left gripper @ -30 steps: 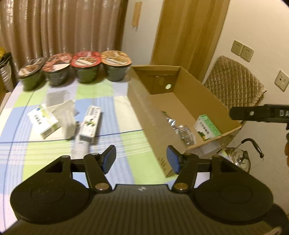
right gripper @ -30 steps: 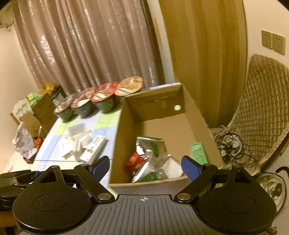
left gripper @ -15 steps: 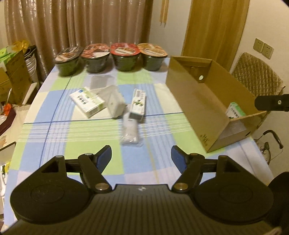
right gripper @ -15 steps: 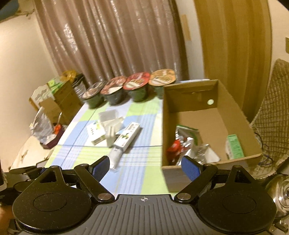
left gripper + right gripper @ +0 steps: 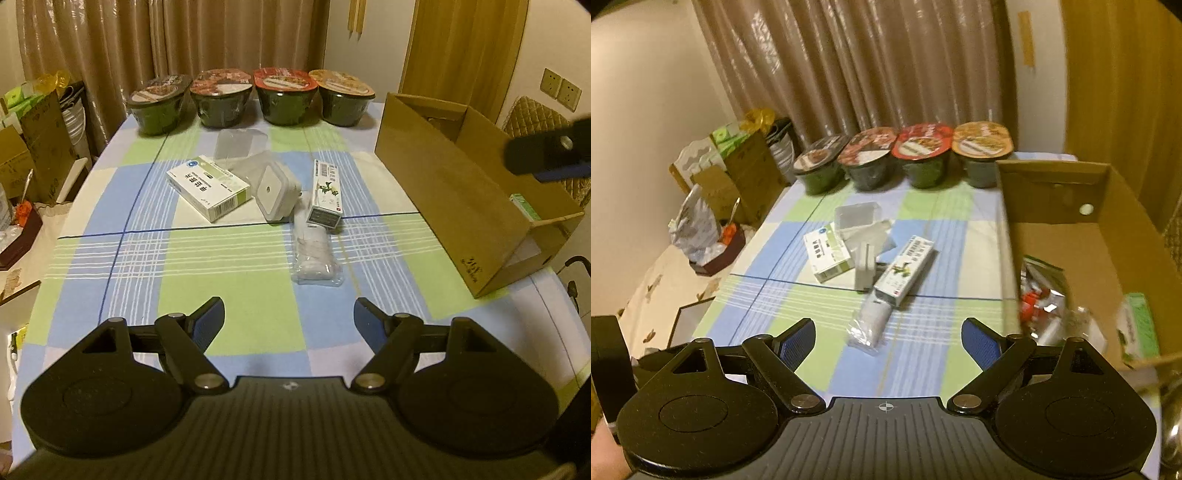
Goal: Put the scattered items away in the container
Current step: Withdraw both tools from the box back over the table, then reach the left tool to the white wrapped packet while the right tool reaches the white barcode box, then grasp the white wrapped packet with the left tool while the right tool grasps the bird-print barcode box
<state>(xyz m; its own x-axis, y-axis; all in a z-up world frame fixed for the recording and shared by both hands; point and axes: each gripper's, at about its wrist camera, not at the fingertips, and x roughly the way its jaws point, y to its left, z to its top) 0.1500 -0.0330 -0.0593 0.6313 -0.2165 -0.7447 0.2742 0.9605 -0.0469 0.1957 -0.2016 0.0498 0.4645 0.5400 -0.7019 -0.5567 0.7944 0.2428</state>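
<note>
**Q:** Looking across the table, what waits to be tidied?

**A:** Four loose things lie clustered mid-table on a blue and green checked cloth: a white medicine box, a clear plastic tub tipped on its side against it, a long narrow carton, and a clear bagged white roll whose far end touches that carton. A flat clear lid lies just behind them.

**Q:** Where is the container?

**A:** A cardboard box stands open-topped at the table's right edge. From the right wrist view it already holds foil packets and a green and white box.

**Q:** And the grippers?

**A:** Both are empty. The left gripper hovers over the near side of the table, fingers spread wide apart, the bagged roll straight ahead. The right gripper is also spread wide, hanging near the box's left wall.

**Q:** Why that stance?

**A:** Probably readiness: wide fingers can straddle the roll, the nearest item. It looks soft and slippery, so a grip across its middle seems wisest.

**Q:** The four noodle bowls?

**A:** Lined neatly along the far edge, so likely not part of the scatter.
</note>
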